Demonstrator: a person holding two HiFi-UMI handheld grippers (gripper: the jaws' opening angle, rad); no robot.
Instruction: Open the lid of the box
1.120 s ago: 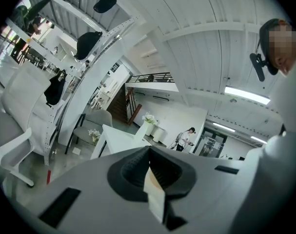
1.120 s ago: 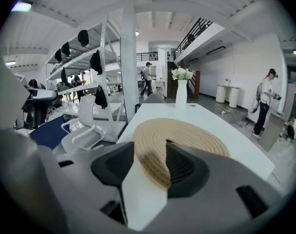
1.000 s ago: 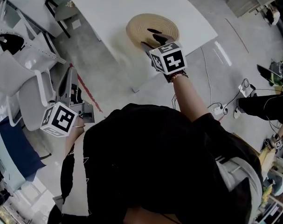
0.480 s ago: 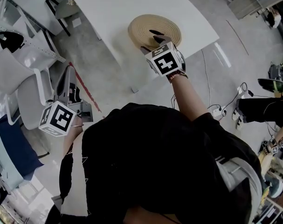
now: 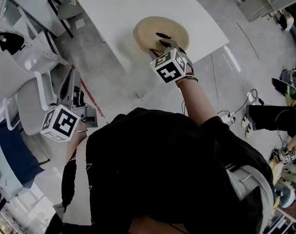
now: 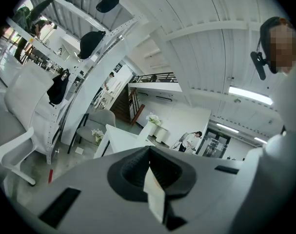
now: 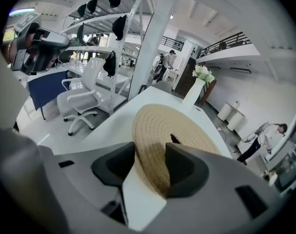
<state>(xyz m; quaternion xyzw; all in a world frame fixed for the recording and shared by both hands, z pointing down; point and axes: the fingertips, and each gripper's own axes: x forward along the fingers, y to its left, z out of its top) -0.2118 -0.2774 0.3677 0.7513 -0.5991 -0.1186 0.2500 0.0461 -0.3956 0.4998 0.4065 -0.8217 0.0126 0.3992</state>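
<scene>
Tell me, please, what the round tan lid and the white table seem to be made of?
The round lid looks like coiled straw or a similar plant fibre, tan and matte; concentric ridged rings run across its whole top. The table has a smooth, evenly white top with little shine, probably laminate or painted board, though the look alone leaves that open.

The round, tan woven box (image 5: 139, 41), its lid (image 5: 152, 26) on, sits flat near the edge of the white table (image 5: 113, 9).
</scene>
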